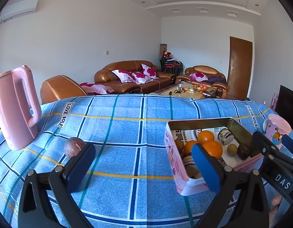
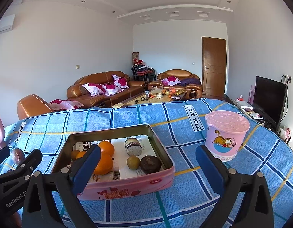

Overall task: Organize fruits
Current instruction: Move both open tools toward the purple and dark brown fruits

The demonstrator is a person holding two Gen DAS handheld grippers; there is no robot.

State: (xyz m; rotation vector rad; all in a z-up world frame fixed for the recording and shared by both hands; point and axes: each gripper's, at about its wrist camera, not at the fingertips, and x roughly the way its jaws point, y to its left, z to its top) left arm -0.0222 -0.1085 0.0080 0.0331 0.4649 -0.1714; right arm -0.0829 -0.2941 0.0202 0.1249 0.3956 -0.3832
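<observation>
1. Left tool [image 1: 144, 168] hovers spread wide over the blue checked surface [image 1: 127, 125], nothing between its pads.
2. Right tool [image 2: 148, 168] is likewise spread and empty, above the near rim of the pink tin [image 2: 127, 188].
3. Inside the tin lie 3 oranges [image 2: 103, 164], a small brown-green fruit [image 2: 133, 162] and dark round items, possibly cakes.
4. 1 purple passion fruit [image 1: 74, 147] rests on the surface at 9 o'clock from the tin, near the pink kettle [image 1: 15, 106].
5. At 2 o'clock from the tin stands a pink cartoon cup [image 2: 226, 133].
</observation>
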